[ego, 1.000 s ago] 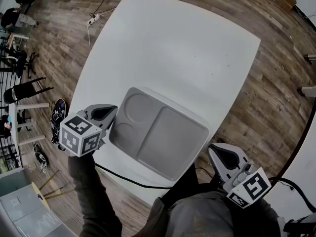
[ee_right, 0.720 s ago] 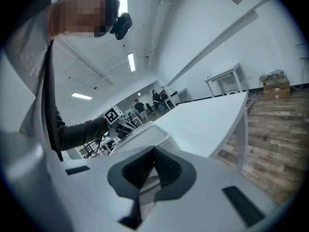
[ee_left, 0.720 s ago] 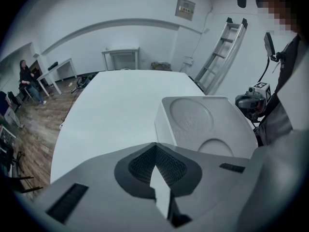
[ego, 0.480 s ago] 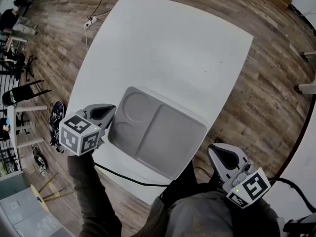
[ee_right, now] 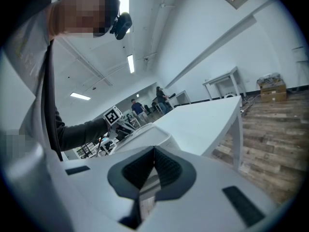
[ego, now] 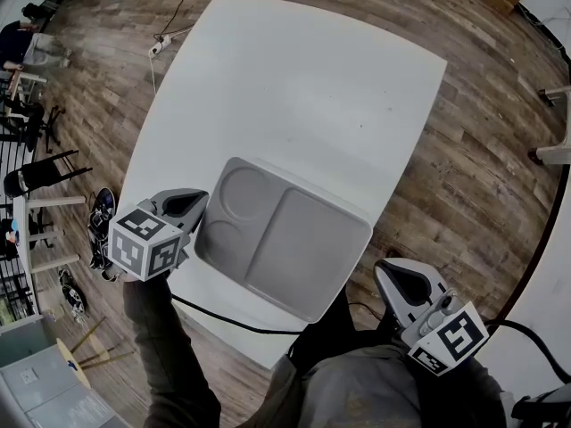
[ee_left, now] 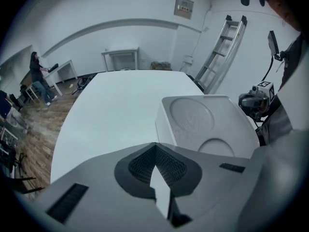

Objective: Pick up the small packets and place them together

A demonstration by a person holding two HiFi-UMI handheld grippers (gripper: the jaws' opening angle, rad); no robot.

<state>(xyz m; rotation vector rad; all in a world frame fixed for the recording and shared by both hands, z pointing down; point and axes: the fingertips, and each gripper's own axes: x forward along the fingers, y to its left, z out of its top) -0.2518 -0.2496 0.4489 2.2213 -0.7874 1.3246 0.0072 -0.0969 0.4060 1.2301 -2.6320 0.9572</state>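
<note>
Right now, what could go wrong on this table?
The grey plastic compartment tray sits close to the edge of the white table; a nudge from the left tongs beside it might slide it off. The black cable lying across the table's near corner could snag.

Overhead looking down, two low tabletop views, tray (ego: 312, 248) shared

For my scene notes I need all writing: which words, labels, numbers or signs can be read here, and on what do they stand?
None can be read.
The wall panel: print too small to read.
The left gripper and the right gripper: only square black-and-white markers, no letters or numbers.
The tray: no print.
</note>
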